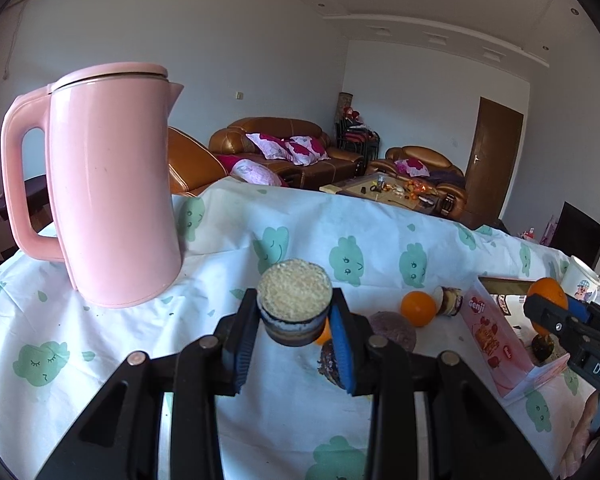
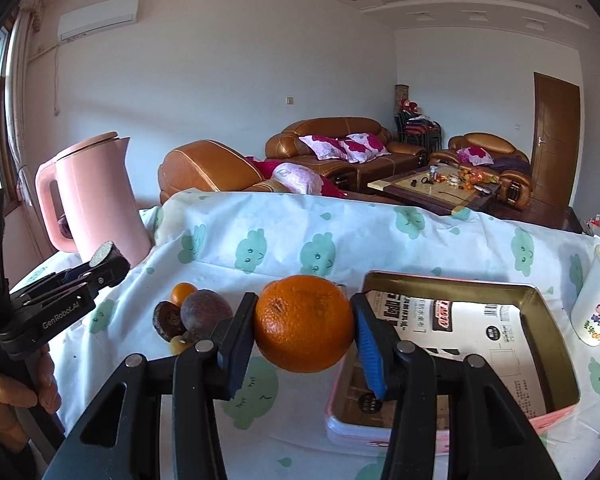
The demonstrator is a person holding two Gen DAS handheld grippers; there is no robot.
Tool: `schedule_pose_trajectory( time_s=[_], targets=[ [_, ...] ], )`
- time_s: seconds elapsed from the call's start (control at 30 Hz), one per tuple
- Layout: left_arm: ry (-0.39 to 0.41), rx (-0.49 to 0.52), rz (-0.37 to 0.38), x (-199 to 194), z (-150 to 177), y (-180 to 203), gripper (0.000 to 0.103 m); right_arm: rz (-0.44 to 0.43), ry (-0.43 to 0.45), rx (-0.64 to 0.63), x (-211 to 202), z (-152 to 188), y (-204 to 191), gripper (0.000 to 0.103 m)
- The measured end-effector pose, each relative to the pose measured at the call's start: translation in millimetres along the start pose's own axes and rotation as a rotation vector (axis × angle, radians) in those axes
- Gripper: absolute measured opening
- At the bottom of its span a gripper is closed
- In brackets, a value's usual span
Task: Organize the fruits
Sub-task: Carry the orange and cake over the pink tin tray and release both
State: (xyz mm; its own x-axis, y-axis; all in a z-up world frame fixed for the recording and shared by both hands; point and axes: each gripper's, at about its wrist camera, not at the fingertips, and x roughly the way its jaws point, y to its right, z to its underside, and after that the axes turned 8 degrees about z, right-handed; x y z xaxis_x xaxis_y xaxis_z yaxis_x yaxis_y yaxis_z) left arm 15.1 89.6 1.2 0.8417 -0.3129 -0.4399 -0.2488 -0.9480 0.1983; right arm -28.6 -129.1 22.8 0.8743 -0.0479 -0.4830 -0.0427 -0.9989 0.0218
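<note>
My left gripper (image 1: 294,314) is shut on a halved dark-skinned fruit (image 1: 294,292) whose pale grainy cut face points at the camera, lifted above the cloth. The right wrist view shows that gripper (image 2: 104,264) at the left, near the kettle. My right gripper (image 2: 304,314) is shut on a large orange (image 2: 304,324), held just left of the open pink box (image 2: 452,280). On the cloth between the grippers lie a smaller orange (image 1: 418,308), a round purple fruit (image 2: 206,312), a dark brown fruit (image 2: 166,320) and other cut pieces.
A pink kettle (image 1: 112,200) stands at the table's far left. A white printed cup (image 2: 596,300) stands right of the box. The table wears a white cloth with green prints (image 2: 340,232). A person's hand (image 2: 12,392) grips the left tool. Sofas and a low table lie beyond.
</note>
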Motion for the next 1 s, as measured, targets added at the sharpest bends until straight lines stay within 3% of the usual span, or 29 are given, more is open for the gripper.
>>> schedule_pose_trajectory(
  time_s=[0.2, 0.63, 1.0],
  targets=[
    [-0.021, 0.028, 0.013, 3, 5, 26, 0.036, 0.048, -0.023, 0.037, 2, 0, 26, 0.049],
    [-0.068, 0.167, 0.150, 22, 12, 130, 0.036, 0.147, -0.028, 0.045, 1, 3, 85, 0.049],
    [-0.103, 0.232, 0.210, 49, 14, 198, 0.036, 0.220, -0.038, 0.069, 4, 5, 143, 0.049]
  ],
)
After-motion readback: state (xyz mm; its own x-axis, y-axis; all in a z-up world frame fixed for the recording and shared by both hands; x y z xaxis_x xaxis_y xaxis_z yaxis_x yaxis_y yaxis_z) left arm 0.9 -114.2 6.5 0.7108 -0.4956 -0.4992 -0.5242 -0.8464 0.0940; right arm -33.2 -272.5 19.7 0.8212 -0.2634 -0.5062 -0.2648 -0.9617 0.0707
